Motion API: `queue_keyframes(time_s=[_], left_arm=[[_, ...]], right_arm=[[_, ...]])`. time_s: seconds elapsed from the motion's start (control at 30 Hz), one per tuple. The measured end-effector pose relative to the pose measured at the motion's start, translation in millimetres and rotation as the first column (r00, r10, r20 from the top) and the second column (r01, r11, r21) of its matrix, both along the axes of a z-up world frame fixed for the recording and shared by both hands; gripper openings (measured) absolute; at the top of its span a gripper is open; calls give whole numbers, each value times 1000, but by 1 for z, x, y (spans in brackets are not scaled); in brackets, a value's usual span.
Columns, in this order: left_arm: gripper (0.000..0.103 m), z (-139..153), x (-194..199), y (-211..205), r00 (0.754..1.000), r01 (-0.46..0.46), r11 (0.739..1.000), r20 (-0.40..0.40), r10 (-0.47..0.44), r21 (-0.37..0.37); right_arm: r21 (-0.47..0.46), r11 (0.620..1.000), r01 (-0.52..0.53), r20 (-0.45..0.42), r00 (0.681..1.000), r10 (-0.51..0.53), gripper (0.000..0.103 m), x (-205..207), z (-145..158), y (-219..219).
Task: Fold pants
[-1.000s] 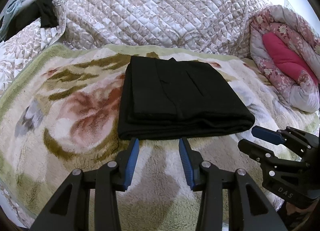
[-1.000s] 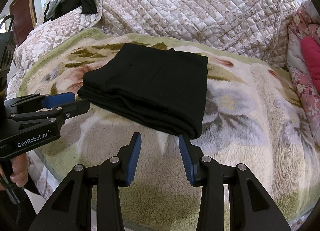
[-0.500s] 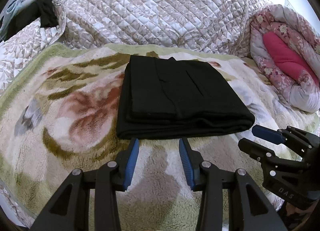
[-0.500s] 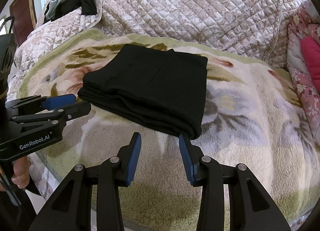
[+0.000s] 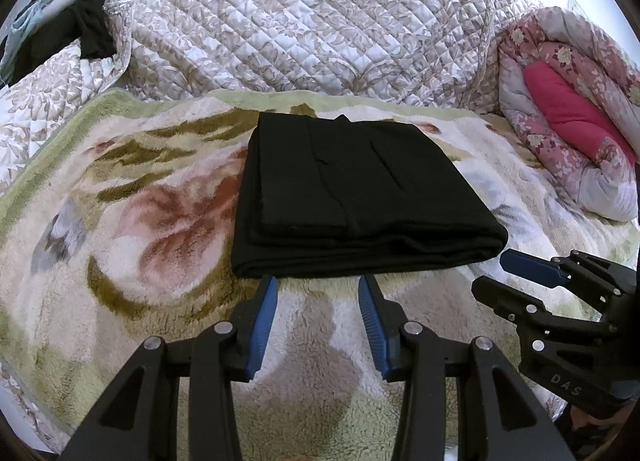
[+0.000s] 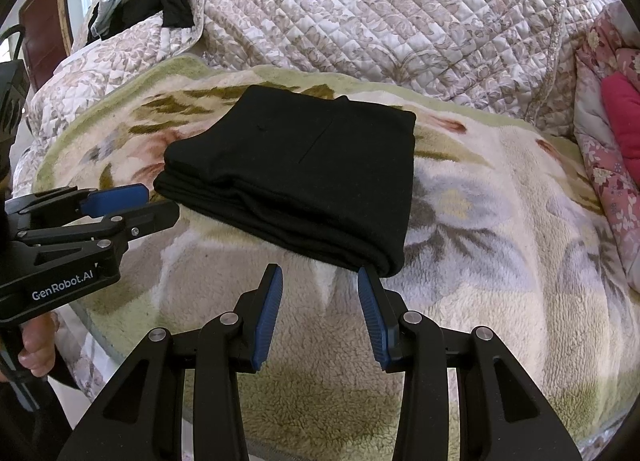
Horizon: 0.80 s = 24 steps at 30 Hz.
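The black pants [image 5: 352, 197] lie folded into a flat rectangular stack on a fleece floral blanket [image 5: 132, 221]; the right wrist view shows the same pants [image 6: 304, 177]. My left gripper [image 5: 318, 289] stands open just short of the stack's near edge, nothing between its blue pads. My right gripper [image 6: 319, 281] is open too, hovering by the stack's near right corner, empty. Each gripper appears in the other's view: the right gripper [image 5: 504, 273] at the lower right, the left gripper [image 6: 156, 201] at the left with a hand [image 6: 36, 349] under it.
A quilted beige cover [image 5: 300, 21] rises behind the blanket. A rolled pink floral quilt [image 5: 568, 109] lies at the right. Dark clothes [image 5: 84, 29] are piled at the far left. The blanket's near edge drops off at the lower left [image 6: 92, 337].
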<state>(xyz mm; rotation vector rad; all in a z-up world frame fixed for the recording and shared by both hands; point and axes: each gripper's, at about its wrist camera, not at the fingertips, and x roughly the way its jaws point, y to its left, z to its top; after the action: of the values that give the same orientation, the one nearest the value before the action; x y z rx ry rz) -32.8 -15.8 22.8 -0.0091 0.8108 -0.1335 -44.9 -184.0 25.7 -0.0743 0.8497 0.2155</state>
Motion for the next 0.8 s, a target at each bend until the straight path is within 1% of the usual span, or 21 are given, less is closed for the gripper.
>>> queue_keyframes(time_s=[0.8], left_arm=[[45, 0, -2, 0, 1000, 3, 1000, 3, -3, 7]], right_arm=[[-1, 1000, 0, 0, 1000, 0, 40, 0, 0, 1]])
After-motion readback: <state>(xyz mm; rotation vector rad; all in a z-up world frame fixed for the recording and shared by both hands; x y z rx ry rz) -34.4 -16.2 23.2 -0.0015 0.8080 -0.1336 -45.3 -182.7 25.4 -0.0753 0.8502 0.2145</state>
